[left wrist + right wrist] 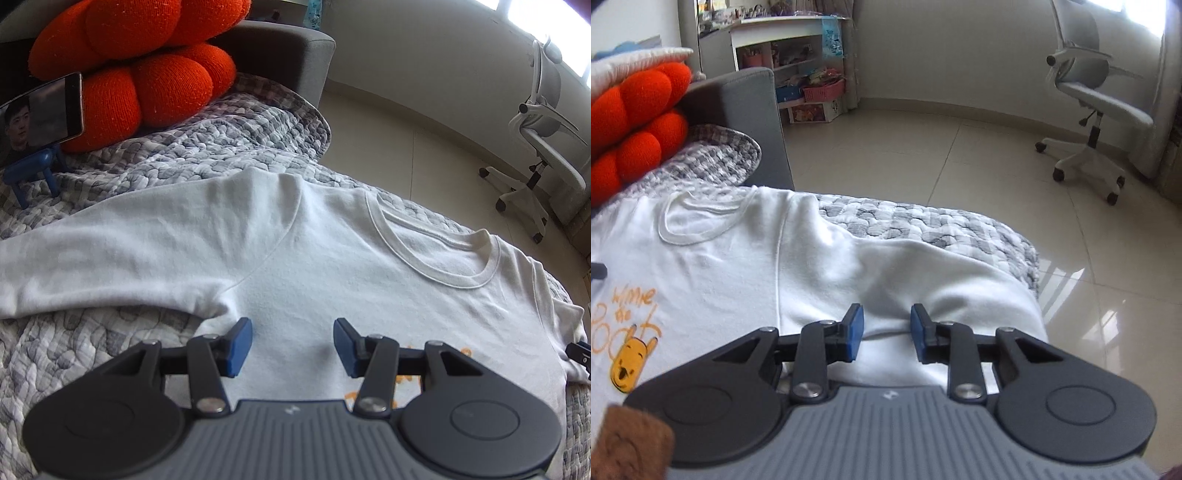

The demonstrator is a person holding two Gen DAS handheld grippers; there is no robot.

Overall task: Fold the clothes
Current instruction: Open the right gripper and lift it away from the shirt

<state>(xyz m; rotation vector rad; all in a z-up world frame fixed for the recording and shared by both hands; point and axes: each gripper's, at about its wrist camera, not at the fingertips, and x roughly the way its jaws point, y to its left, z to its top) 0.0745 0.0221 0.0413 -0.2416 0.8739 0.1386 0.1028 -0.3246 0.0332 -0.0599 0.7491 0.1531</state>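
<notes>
A white T-shirt [314,258] lies face up and spread flat on a grey-and-white quilted bed cover [207,140]. Its round collar [436,254] points toward the far edge, and its chest carries an orange print with a yellow bear [628,365]. My left gripper [293,347] hovers open over the chest, just inside the left armpit seam, nothing between its blue pads. My right gripper [887,332] is open above the shirt's right sleeve [923,273], which drapes toward the bed's edge. The right gripper's tip [580,352] shows at the far right of the left wrist view.
An orange knotted cushion [140,62] and a phone on a blue stand [40,114] sit at the bed's head by a grey headboard [288,51]. Beyond the bed edge are a tiled floor [960,155], a white office chair [1086,96] and a cluttered shelf [801,55].
</notes>
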